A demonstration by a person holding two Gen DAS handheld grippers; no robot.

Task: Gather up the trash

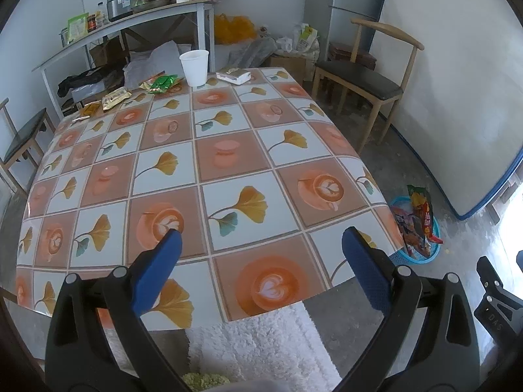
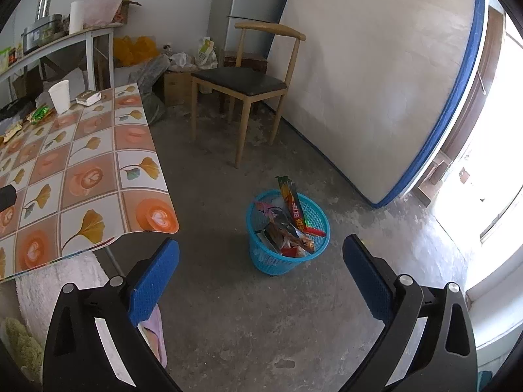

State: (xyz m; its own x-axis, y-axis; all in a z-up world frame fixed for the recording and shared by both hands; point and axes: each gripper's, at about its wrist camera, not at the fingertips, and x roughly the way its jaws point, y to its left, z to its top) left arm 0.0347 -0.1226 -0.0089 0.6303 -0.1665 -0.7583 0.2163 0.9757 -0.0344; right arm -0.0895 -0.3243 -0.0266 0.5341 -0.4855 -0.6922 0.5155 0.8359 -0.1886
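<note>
While both of my tools hang empty, what matters is where the leftover trash lies from each of them. Largest first: the counter stretches away ahead of my left tool, its patterned top bare across the near and middle squares. The blue basket stands on the floor off the counter's right edge, already stuffed with wrappers, and it lies straight ahead of my right tool, below it.

What is left to collect lies along the counter's far edge. A white cup stands upright near the far middle, with a small packet just to its right. Left of the cup lies a green wrapper, then a gold wrapper further left, and a thin brown piece near the far-left corner. The gold wrapper's long axis runs slantwise, roughly along that far edge and not toward me.

Both tools have their jaws wide apart with nothing between the blue pads. My left one hovers over the near edge of the counter and points across it, so I judge it the nearer arm for any of that litter, though everything is well away on the far side and calls for a long reach forward and a little left. My right one faces the basket, away from the litter, so I would keep it for the drop, or swing it back left toward the cup and packet.
</note>
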